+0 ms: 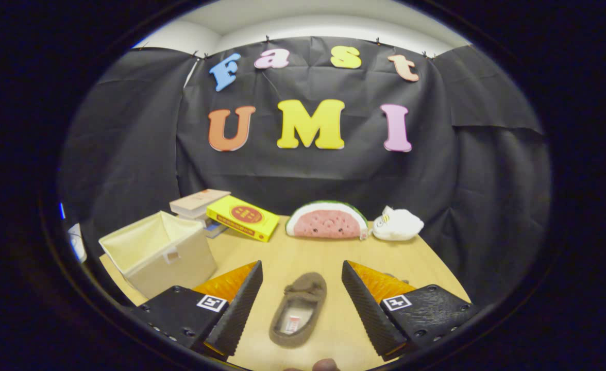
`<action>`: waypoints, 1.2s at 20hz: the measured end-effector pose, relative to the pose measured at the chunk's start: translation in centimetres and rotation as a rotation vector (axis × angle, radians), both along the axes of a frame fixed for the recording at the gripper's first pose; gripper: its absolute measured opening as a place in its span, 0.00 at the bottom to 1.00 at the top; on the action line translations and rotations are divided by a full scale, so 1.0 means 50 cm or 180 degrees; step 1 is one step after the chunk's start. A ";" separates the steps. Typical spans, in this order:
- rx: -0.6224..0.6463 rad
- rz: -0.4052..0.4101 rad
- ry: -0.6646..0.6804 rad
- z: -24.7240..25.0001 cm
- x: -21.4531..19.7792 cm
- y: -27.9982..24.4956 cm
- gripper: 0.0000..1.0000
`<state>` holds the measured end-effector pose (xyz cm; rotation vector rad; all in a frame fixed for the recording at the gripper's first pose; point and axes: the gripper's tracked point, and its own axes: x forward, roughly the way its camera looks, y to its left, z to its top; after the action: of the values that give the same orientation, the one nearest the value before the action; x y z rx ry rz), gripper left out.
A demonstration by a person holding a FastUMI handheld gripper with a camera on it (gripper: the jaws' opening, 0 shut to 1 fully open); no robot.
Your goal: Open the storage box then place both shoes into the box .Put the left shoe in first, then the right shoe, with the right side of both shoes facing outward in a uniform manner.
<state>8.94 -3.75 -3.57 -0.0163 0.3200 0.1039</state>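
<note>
Hovering wide open, gripper empty, straddling brown fuzzy slipper; beige fabric storage box open alongside. Risk: pinching soft collar, twisting shoe, wrong side outward.

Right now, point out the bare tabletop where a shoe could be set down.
The tongs are open, a brown shoe lying between them. Bare wood table stretches beyond the shoe up to the watermelon plush, and right of it below the white plush. The far left is crowded: open storage box, yellow book, stacked books.
</note>
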 end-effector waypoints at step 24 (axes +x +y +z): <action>0.0487 -0.0192 0.1729 -0.314 0.094 -0.005 0.24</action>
<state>13.65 -4.00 -19.25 0.1759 0.8538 0.0712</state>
